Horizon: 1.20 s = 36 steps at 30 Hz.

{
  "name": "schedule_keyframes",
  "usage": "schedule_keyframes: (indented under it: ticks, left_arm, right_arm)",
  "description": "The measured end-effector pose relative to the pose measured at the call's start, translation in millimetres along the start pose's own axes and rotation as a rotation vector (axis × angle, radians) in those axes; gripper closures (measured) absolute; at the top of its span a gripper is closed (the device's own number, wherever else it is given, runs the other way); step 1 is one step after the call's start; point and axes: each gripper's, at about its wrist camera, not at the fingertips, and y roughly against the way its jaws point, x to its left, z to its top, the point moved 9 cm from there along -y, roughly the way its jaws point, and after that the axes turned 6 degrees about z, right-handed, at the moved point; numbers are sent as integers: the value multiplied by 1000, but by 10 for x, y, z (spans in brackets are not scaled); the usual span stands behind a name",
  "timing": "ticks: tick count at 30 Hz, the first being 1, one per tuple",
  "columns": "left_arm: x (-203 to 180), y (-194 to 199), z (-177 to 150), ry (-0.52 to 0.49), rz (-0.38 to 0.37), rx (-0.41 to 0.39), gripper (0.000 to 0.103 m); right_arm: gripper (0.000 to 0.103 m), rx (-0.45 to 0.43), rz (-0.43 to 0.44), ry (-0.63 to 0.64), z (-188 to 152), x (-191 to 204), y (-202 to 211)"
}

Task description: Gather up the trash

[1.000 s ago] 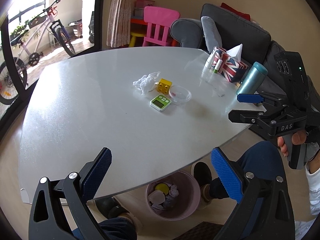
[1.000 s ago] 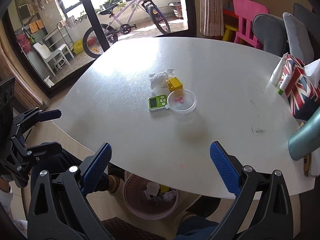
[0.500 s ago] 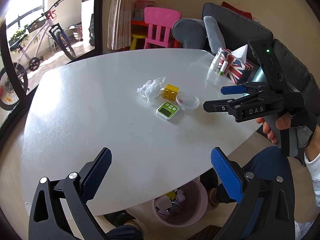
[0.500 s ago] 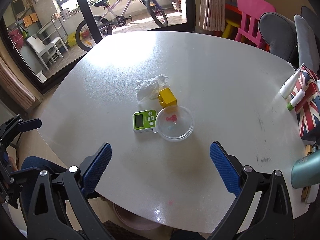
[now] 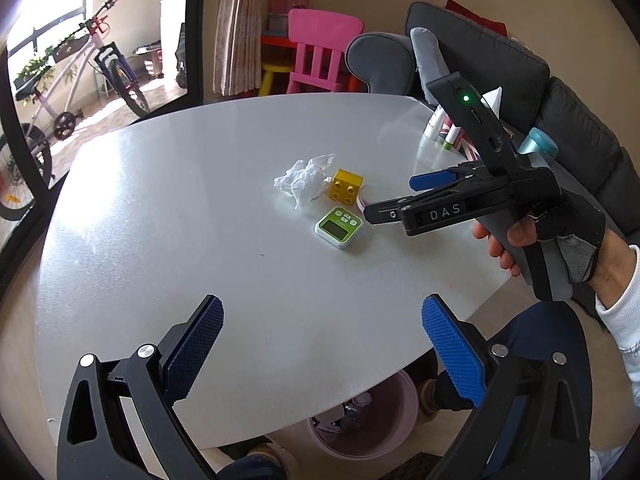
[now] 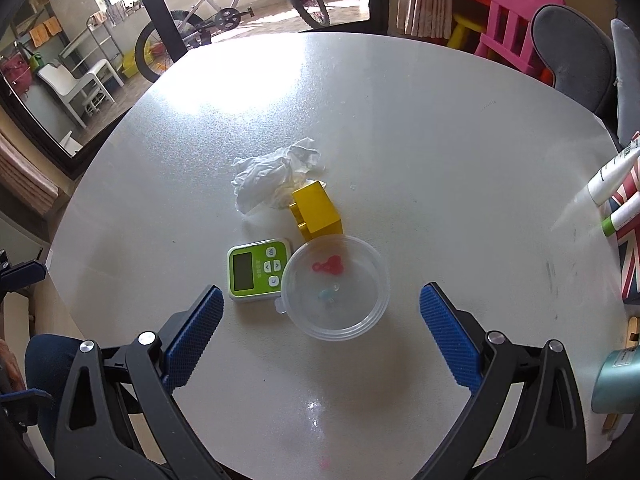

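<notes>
A crumpled white tissue [image 6: 276,178] [image 5: 306,178] lies mid-table beside a yellow toy brick [image 6: 318,212] [image 5: 346,187]. A green timer [image 6: 258,270] [image 5: 339,227] and a clear plastic lid [image 6: 335,287] with small red and blue bits sit in front of them. My right gripper [image 6: 320,322] hovers open just above the lid; in the left wrist view the right gripper [image 5: 392,196] hides most of the lid. My left gripper [image 5: 322,338] stands open over the table's near part, empty. A pink bin [image 5: 360,424] with trash stands under the table edge.
A flag-patterned tissue box [image 6: 630,248] with tubes [image 6: 612,172] and a teal bottle [image 6: 618,380] stand at the table's right edge. Behind the table are a grey sofa [image 5: 500,60], a pink chair [image 5: 320,48] and a bicycle [image 5: 72,96].
The right gripper has moved forward over the table to above the lid and timer. The left gripper has shifted slightly closer to the table. Both stayed open.
</notes>
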Motion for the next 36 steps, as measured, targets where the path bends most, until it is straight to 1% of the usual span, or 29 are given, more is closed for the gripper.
schedule_keyframes:
  ticks: [3,7,9,10,11,12,20,27,36]
  left_arm:
    - [6,-25,1,3,-1,2,7]
    - [-5,-55,-16,0,-5,10,7]
    - [-1,-64,-16,1,-8,11,7]
    - [-1,-67,-13,1,-9,11,7]
    - [-1,-70,-10,3,-10,11,7]
    - [-1,-75,-8,3,-11,12,7]
    - [-31,-129,31,-4,-17,19,7]
    - [-58,-225,89,-12,-29,22,7]
    - [-122,-419,179,-41,-36,34,7]
  right_arm:
    - [7,10,6,1,20,0,-77]
    - [15,30,2,0,24,-31,-174]
    - [24,41,1,-3,13,-43,-212]
    - [34,44,2,-4,7,-49,-225]
    - [40,45,-6,-2,0,-59,-232]
    - [43,43,-7,1,-3,-60,-230]
    - [43,25,1,-9,-27,-94,-160]
    - [43,11,17,-20,-50,-80,-8]
    - [43,8,24,-9,-198,-47,211]
